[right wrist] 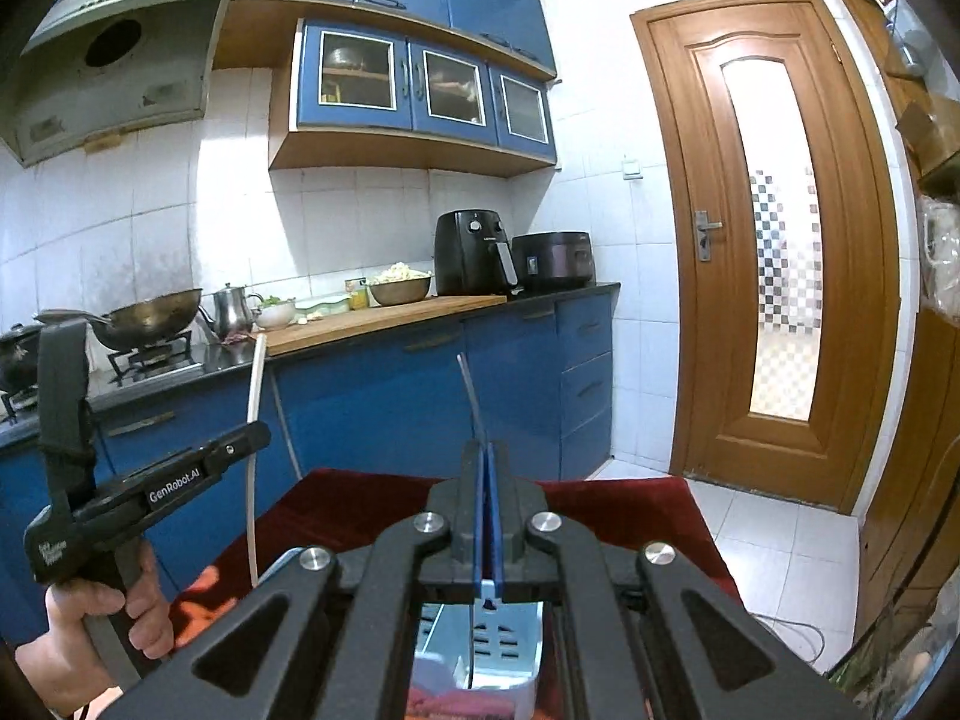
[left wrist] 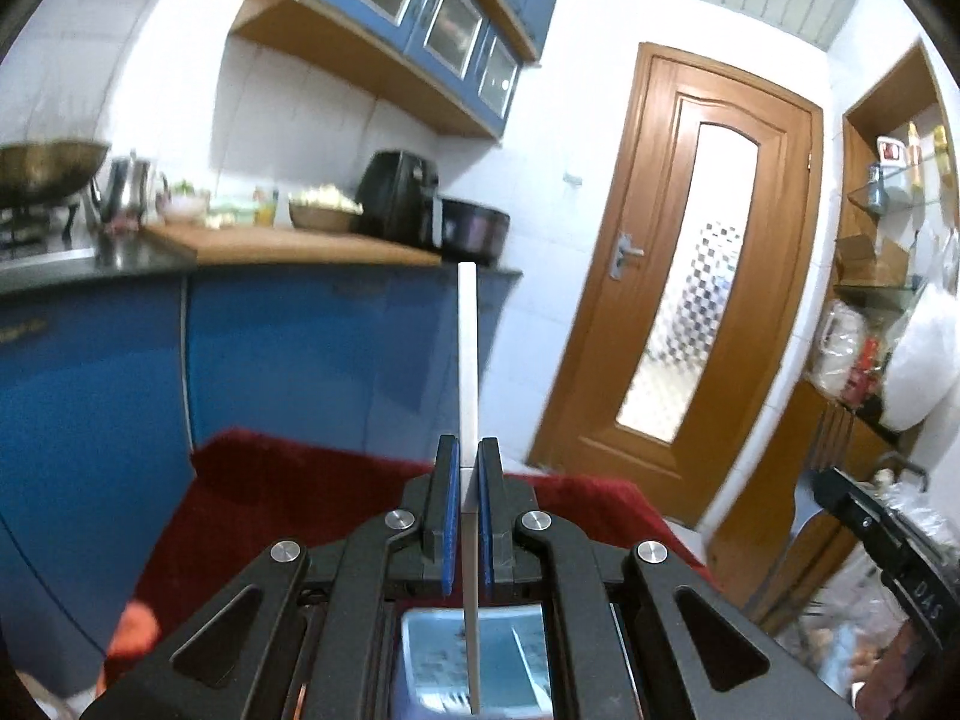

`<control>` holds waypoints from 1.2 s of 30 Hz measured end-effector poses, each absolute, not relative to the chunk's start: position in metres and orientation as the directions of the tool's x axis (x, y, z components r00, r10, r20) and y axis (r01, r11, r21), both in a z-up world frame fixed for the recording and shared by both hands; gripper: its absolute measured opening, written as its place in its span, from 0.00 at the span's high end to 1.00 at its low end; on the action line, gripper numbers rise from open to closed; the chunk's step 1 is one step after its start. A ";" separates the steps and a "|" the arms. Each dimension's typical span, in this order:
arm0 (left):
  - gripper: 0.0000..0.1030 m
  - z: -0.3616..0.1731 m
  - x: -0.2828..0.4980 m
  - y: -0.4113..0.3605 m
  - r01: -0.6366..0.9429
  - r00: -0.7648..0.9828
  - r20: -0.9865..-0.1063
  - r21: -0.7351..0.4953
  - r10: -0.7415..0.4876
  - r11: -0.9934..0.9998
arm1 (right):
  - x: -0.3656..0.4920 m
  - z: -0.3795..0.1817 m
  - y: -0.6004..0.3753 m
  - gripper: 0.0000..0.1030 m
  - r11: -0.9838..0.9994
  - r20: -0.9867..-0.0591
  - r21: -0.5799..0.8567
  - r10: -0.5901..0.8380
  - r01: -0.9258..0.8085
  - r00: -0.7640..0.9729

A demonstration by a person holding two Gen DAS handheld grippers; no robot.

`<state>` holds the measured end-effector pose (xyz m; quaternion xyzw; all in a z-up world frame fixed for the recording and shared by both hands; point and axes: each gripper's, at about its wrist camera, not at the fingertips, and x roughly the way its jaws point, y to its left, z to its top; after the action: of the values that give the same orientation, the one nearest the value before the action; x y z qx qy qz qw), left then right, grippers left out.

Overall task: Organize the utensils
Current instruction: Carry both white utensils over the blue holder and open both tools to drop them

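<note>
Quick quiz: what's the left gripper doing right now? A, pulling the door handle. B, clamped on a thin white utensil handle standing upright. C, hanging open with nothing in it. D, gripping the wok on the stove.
B: the left gripper has its jaws closed on a thin white utensil handle that stands upright above the blue utensil holder.

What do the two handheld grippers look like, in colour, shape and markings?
Both are matte black plastic. The left gripper and the right gripper each have two narrow fingers with blue pads, angular link arms with triangular cut-outs, and round silver bolts. From the side, the left one is pistol-shaped, with white lettering "GenRobot.AI", held by a bare hand. No cables or sleeves show.
</note>
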<state>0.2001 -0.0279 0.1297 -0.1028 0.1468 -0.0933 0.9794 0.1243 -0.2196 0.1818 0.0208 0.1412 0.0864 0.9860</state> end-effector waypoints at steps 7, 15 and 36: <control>0.94 0.097 0.206 -0.039 0.124 0.958 -0.239 -0.156 -0.159 0.980 | 0.150 0.147 -0.210 0.97 0.983 -0.335 0.038 0.184 -0.181 0.924; 0.95 0.068 0.201 -0.047 0.150 0.939 -0.291 -0.133 -0.183 0.980 | 0.158 0.120 -0.209 0.95 0.973 -0.417 0.077 0.231 -0.219 0.879; 0.74 0.089 0.153 -0.027 0.198 0.885 -0.385 -0.200 -0.263 0.960 | 0.103 0.157 -0.221 0.80 0.956 -0.394 0.172 0.287 -0.237 0.873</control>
<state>0.1528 -0.0268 0.0889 -0.0778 0.2085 -0.1190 0.9676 0.1027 -0.2206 0.1572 0.0593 0.2121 0.1356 0.9660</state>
